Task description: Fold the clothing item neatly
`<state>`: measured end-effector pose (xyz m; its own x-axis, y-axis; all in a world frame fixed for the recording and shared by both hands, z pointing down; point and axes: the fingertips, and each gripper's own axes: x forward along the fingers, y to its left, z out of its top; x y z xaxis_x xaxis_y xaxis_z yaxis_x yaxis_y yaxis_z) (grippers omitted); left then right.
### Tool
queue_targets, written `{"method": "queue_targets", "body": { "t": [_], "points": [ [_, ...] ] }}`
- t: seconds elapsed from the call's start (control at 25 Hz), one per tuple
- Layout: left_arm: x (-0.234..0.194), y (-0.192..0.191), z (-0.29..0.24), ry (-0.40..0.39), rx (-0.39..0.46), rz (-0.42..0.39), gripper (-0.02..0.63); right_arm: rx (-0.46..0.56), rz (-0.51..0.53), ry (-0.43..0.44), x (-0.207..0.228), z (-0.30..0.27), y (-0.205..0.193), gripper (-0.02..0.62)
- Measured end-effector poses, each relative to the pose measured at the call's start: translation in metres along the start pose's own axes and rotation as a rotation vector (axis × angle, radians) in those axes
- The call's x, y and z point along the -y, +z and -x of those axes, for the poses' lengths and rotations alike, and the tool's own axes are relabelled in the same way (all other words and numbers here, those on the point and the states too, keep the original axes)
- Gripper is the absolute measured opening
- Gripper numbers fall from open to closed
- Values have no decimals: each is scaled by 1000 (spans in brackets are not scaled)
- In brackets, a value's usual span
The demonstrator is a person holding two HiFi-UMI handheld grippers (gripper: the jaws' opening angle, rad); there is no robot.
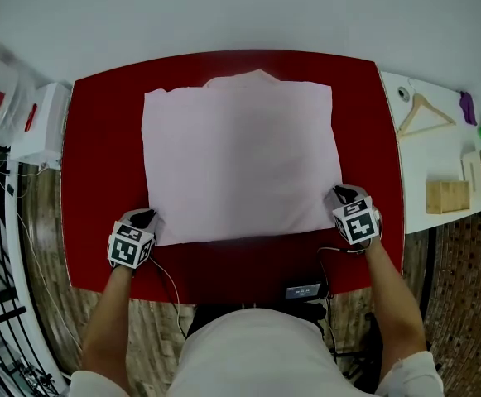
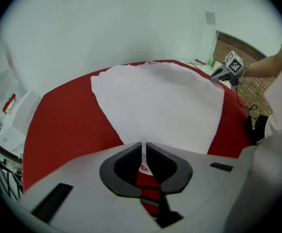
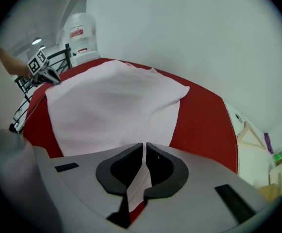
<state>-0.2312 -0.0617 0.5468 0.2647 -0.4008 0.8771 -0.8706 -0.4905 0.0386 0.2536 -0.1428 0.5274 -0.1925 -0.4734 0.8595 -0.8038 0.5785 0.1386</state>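
**Both near corners gripped; the cross fold is left**

The left claw [image 2: 143, 145] is closed on the near left corner of the pale pink, rectangular cloth garment [image 1: 240, 151], and a thin strip of cloth is pinched between its jaws. The right claw [image 3: 143, 148] is likewise closed on the near right corner, with cloth running between its jaws.

The garment is laid flat on the middle of the red, round-cornered counter [image 1: 99, 155], its collar at the far edge. No sleeves are seen, so the side folds are judged done. The fold carrying the near hem up to the collar is judged still to be made.

The near hem lies roughly along the counter's near edge, with a bare red band between them. The far edge lies close to the far rim. A wider red margin is left on the left than on the right. A white side table [image 1: 426, 160] bearing a wooden block [image 1: 447, 197] stands just past the right rim, judged out of the fold's path.
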Motion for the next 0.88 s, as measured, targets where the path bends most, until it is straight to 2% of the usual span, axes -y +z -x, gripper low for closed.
{"method": "queue_targets", "body": {
  "t": [0.12,0.2,0.4,0.52,0.68,0.76,0.88],
  "points": [
    [9,-1,14,-7,29,23,31,35,-31,33,-14,21,-3,34],
    [18,-8,19,-20,27,39,31,15,-34,62,-27,28,-17,33],
    [30,-36,13,-31,-28,82,28,-70,-58,78,-38,13,-64,32],
    [28,-51,8,-22,-73,71,18,-56,-95,80,-34,12,-70,32],
    [19,-74,8,4,-124,77,14,-74,-40,62,-32,13,-77,25],
    [18,-79,9,9,-115,97,14,-76,-64,63,-30,13,-81,23],
    [22,-68,20,4,-48,147,14,-51,-129,69,-27,16,-73,23]
  ]
}}
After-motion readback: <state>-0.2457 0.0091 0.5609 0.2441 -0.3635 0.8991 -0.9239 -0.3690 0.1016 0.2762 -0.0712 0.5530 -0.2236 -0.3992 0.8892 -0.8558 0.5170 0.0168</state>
